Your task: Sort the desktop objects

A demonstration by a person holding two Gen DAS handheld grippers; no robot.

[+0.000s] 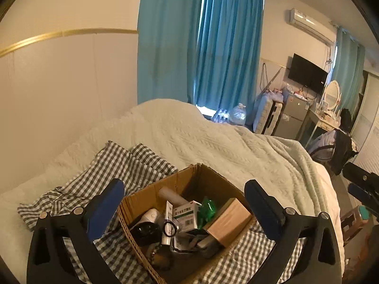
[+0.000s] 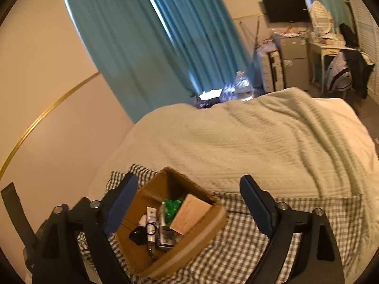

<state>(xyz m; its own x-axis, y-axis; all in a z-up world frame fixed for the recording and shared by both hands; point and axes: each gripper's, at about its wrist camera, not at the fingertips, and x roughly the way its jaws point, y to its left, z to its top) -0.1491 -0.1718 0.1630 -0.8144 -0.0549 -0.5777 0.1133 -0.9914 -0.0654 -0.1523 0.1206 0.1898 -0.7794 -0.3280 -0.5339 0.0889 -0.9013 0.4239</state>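
An open cardboard box (image 1: 206,177) stands on a checked cloth (image 1: 132,165) on the bed. It holds a white tube (image 1: 167,222), a green-and-white medicine box (image 1: 187,215), a green packet (image 1: 207,209), a small brown carton (image 1: 228,221), a black-and-white device (image 1: 145,227) and a bead string (image 1: 155,252). My left gripper (image 1: 184,200) is open and empty, above the box. My right gripper (image 2: 189,197) is open and empty, also above the box (image 2: 208,227). The right gripper's body shows at the far right of the left wrist view (image 1: 362,184).
A pale green blanket (image 1: 213,139) covers the bed beyond the cloth. A wall runs along the left. Teal curtains (image 1: 213,47), water bottles (image 1: 238,114), a small fridge (image 1: 291,118), a TV (image 1: 306,73) and a desk with a chair (image 1: 331,146) stand at the far side.
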